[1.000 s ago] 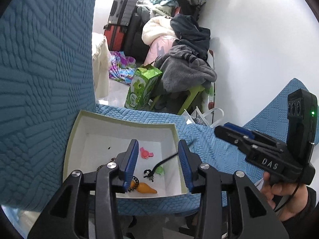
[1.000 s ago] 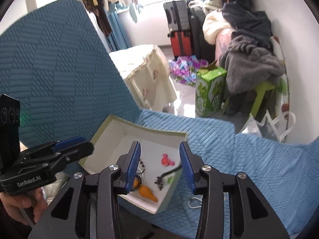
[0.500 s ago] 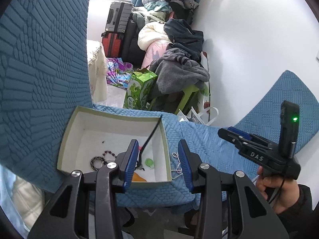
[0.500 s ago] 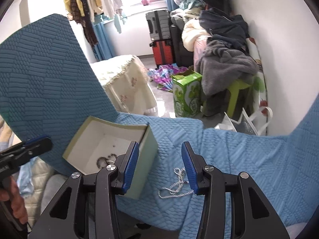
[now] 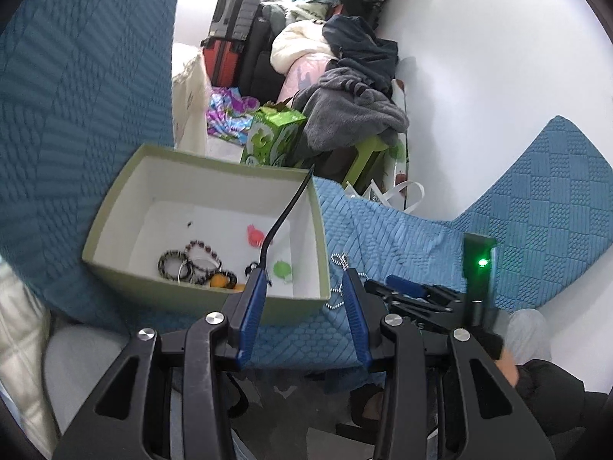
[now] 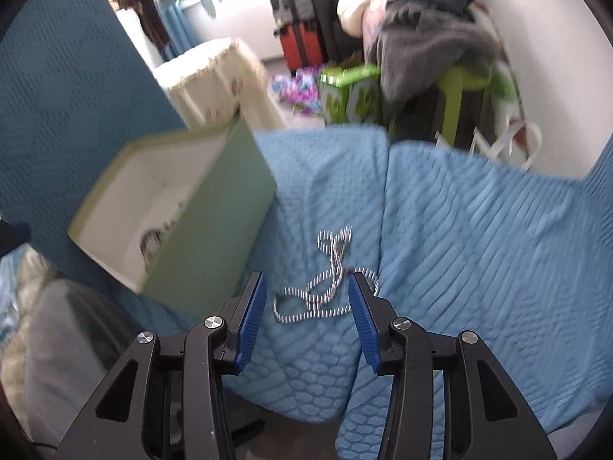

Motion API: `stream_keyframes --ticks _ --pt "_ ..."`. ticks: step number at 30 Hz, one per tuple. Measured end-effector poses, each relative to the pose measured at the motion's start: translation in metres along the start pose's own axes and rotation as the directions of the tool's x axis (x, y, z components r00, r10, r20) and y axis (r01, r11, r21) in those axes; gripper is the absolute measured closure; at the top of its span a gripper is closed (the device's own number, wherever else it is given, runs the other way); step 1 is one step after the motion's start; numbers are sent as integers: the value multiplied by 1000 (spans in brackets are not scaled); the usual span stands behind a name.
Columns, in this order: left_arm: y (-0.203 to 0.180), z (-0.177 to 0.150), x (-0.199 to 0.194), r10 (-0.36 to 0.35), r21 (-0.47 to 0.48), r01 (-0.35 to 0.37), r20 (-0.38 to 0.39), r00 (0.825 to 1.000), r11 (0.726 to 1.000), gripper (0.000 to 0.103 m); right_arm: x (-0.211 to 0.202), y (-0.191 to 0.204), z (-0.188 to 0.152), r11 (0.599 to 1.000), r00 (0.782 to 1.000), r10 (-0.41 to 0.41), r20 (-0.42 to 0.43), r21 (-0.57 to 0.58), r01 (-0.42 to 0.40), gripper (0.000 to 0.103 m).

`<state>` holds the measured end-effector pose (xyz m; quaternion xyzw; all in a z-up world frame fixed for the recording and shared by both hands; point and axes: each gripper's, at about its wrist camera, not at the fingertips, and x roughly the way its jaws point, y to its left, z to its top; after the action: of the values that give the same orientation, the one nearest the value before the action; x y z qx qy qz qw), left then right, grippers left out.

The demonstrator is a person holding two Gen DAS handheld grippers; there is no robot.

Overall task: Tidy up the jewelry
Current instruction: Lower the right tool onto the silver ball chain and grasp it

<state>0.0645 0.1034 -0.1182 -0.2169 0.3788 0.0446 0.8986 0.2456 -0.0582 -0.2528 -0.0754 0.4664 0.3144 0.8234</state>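
Green box [image 5: 115,237] sitting on blue cover [image 5: 402,237], holding beaded bracelets [image 5: 191,260], pink, green, orange charms, black cord [image 5: 285,211]. Silver ball chain [image 6: 325,283] lying beside box. Left claw [image 5: 302,306] and right claw [image 6: 306,306] both hovering wide, gripping nothing.

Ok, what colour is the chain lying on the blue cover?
Silver chain, clearest in the right wrist view.

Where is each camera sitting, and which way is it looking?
Left wrist: sits on the left gripper, looking along its open fingers at the pale green cardboard box of jewelry; the right gripper shows alongside.
Right wrist: sits on the right gripper, looking along its open fingers at the silver ball-chain necklace lying on the blue quilted cover.
Both views share the box, the necklace and the cover.
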Motion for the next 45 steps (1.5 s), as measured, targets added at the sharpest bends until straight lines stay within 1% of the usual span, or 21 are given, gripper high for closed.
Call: stream_keyframes --ticks 3,7,8,9,10,16,19,22,23,25,26,28,29,31,33,35,38,41,45 --pt "-2 -6 5 18 9 -18 -10 1000 1000 61 15 -3 -5 1000 1000 0 -23 -4 0 62" --pt "-5 -9 10 22 18 -22 -20 1000 1000 61 31 -11 -6 1000 999 -25 -21 6 25 63" --pt "-6 -9 10 29 24 -29 -20 999 999 61 34 -14 -5 1000 999 -26 -25 13 26 65" --pt "-5 -11 9 33 27 -33 -19 999 999 61 38 -15 -4 1000 999 -21 -27 18 21 71" --pt "-4 -11 9 36 29 -35 -19 999 999 61 40 -16 -4 1000 999 -19 -27 17 20 72" --pt "-5 -12 12 40 25 -39 -32 999 999 61 47 -8 1 995 996 -84 19 -52 85 72" --pt "-6 -13 13 39 33 -38 -34 999 999 61 50 -8 2 991 993 -112 44 -75 115 71" --pt "-7 -13 14 40 37 -39 -37 999 999 61 59 -9 2 991 993 -114 22 -75 115 71" --pt "-7 -14 14 40 36 -39 -36 999 999 61 63 -8 0 990 993 -116 10 -82 116 69" --pt "-7 -14 14 39 35 -38 -35 999 999 61 65 0 -1 984 992 -124 28 -129 127 61" --pt "-7 -15 15 39 36 -37 -37 999 999 61 66 3 -2 979 990 -135 29 -148 138 60" --pt "-8 -15 15 43 38 -41 -39 998 998 61 68 9 -4 971 986 -160 37 -174 164 60" --pt "-8 -15 15 43 37 -42 -41 998 998 61 68 9 -4 970 985 -166 43 -172 171 63" --pt "-8 -16 15 42 35 -41 -41 998 999 61 67 7 -2 972 983 -179 44 -148 183 73" --pt "-8 -16 16 41 34 -40 -40 998 999 61 66 3 -1 974 982 -182 41 -129 186 88" --pt "-7 -16 16 41 33 -39 -41 998 999 61 65 -1 -1 979 984 -172 38 -108 175 94" --pt "-7 -17 16 43 32 -42 -41 998 999 61 62 -5 -1 984 988 -153 29 -83 155 98" --pt "-4 -18 14 43 23 -42 -39 998 999 61 56 -11 -2 992 992 -121 27 -31 122 100" --pt "1 -19 17 40 9 -40 -45 998 999 61 46 -20 -1 993 992 -121 25 14 120 101"
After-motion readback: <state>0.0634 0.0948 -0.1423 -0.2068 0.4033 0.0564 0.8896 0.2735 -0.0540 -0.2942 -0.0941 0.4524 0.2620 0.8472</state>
